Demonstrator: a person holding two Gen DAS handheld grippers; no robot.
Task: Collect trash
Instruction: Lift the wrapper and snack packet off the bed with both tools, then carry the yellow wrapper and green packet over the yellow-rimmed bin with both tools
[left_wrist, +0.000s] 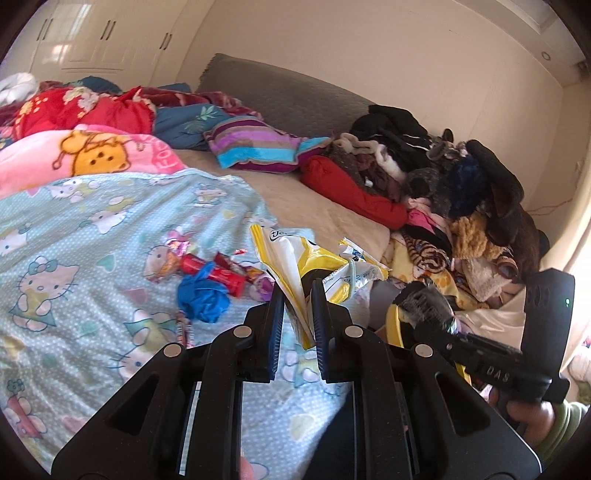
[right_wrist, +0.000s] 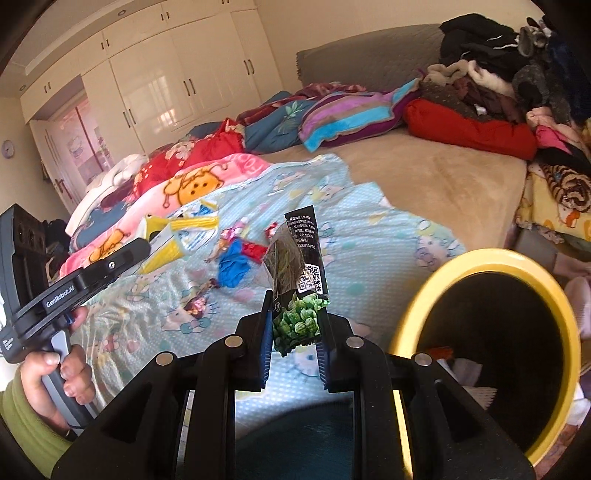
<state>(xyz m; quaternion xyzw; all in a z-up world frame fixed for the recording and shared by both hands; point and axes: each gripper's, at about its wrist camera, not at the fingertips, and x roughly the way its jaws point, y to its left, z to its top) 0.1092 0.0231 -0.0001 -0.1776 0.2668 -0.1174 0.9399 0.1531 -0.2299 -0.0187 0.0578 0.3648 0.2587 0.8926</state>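
My left gripper (left_wrist: 298, 291) is shut on a yellow-and-white wrapper (left_wrist: 295, 254), held above the bed; it also shows in the right wrist view (right_wrist: 173, 240). My right gripper (right_wrist: 295, 306) is shut on a black-and-green snack packet (right_wrist: 295, 273), held just left of the yellow-rimmed bin (right_wrist: 417, 295). In the left wrist view the right gripper (left_wrist: 424, 299) is at the right over the bin's rim (left_wrist: 392, 325). Loose trash lies on the Hello Kitty sheet: red wrappers (left_wrist: 218, 271), a crumpled blue piece (left_wrist: 203, 295), also seen in the right view (right_wrist: 232, 264), and small candy wrappers (right_wrist: 195, 304).
The bin's dark inside holds some trash (right_wrist: 461, 369). A clothes pile (left_wrist: 461, 192) fills the bed's right side. Blankets (left_wrist: 74, 155) and a striped pillow (left_wrist: 258, 144) lie at the back. White wardrobes (right_wrist: 166, 81) stand behind.
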